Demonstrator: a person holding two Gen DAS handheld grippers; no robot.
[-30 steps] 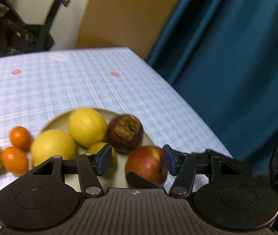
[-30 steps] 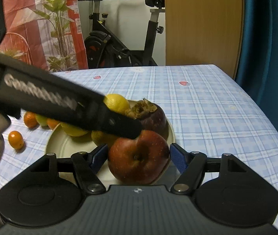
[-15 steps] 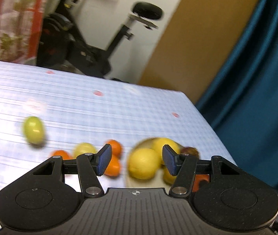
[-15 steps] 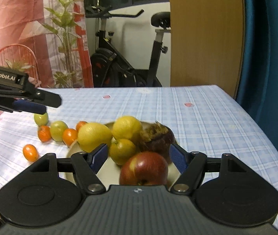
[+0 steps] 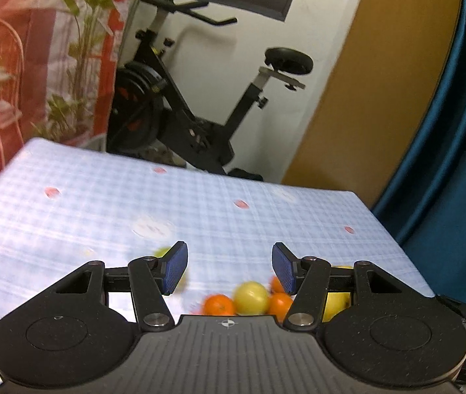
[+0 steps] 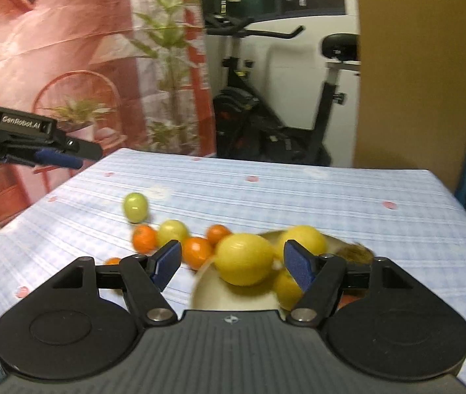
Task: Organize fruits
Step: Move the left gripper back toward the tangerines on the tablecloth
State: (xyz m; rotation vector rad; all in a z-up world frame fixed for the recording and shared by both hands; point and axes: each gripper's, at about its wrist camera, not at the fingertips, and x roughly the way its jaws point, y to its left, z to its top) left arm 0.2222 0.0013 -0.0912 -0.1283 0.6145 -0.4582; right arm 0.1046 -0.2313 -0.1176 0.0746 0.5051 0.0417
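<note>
The left gripper hangs above the checked tabletop, its fingers spread with nothing between them. Below and beyond them lies a cluster of small orange fruits around a yellow-green fruit, apart from both pads. The right gripper has its fingers closing on empty air. A large lemon lies beyond them on the plate, beside a second lemon. A lone green fruit sits farther out on the tabletop.
</note>
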